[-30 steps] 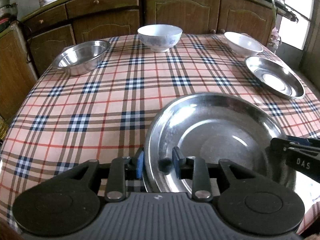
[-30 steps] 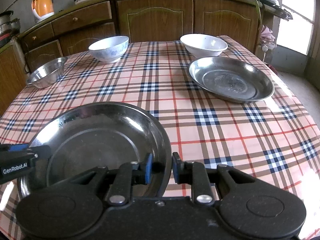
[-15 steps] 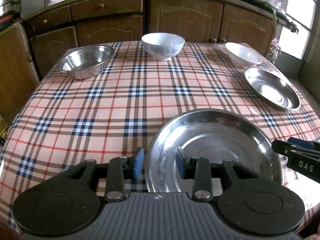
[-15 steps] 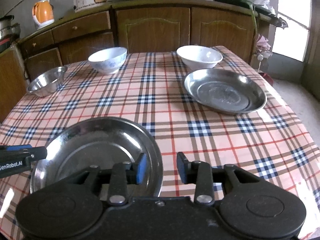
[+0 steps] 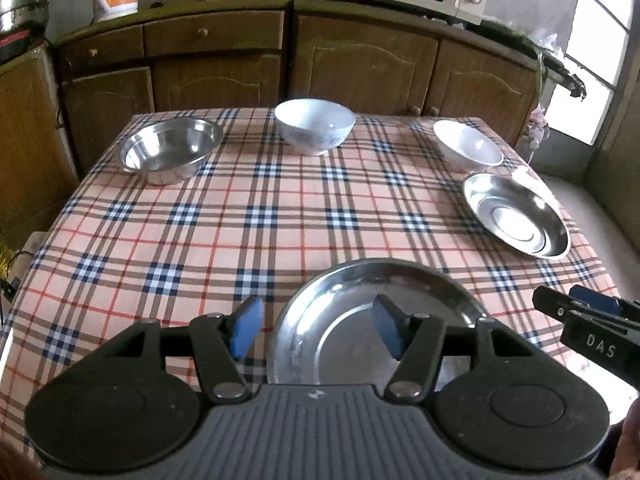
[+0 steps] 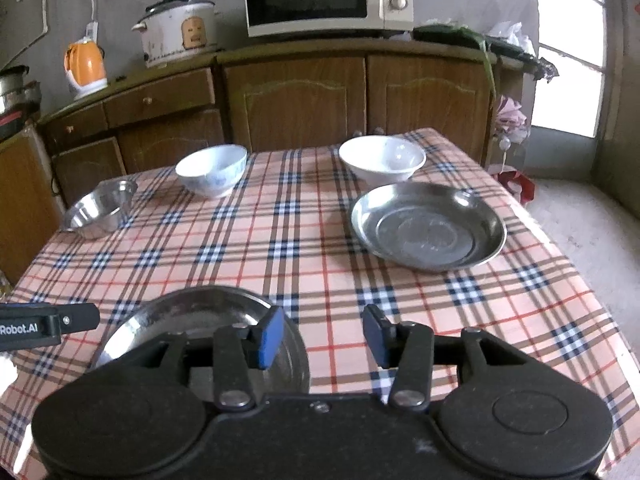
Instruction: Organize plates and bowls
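The round, shiny steel plate (image 5: 360, 320) lies flat on the checked tablecloth (image 5: 256, 216), at six o'clock. The left gripper (image 5: 316, 330) and right gripper (image 6: 323, 336) are opening above its rim, their blue pads holding nothing.

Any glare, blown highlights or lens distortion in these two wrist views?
Left wrist: window blown out, bright glare on the far steel plate, table edges bowed by the fisheye. Right wrist: window overexposed, plate evenly lit, cabinets curved; both sharp.
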Demonstrator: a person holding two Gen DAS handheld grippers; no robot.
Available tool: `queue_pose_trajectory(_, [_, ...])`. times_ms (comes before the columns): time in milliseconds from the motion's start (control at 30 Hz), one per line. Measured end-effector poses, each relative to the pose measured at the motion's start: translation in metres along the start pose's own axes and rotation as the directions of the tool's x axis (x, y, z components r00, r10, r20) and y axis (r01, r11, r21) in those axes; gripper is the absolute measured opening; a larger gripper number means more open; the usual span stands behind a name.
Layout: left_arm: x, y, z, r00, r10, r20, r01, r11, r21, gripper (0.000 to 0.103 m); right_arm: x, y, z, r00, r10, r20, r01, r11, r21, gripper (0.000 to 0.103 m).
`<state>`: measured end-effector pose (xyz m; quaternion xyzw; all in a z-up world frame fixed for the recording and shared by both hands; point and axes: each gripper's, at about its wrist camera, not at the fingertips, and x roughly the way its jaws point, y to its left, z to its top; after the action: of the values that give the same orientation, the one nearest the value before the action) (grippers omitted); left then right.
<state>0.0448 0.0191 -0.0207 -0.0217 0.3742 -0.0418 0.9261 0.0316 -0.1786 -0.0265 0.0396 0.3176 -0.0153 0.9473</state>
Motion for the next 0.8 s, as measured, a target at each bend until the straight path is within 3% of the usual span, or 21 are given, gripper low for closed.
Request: queue_pose_trajectory(800, [0.003, -0.039, 0.016, 0.998, -0.069, 0.003, 0.069, 0.997, 0.031, 0.067, -0.015, -0.048, 0.015, 0.995, -0.081, 0.06, 0.077, 0.994, 0.072, 0.062])
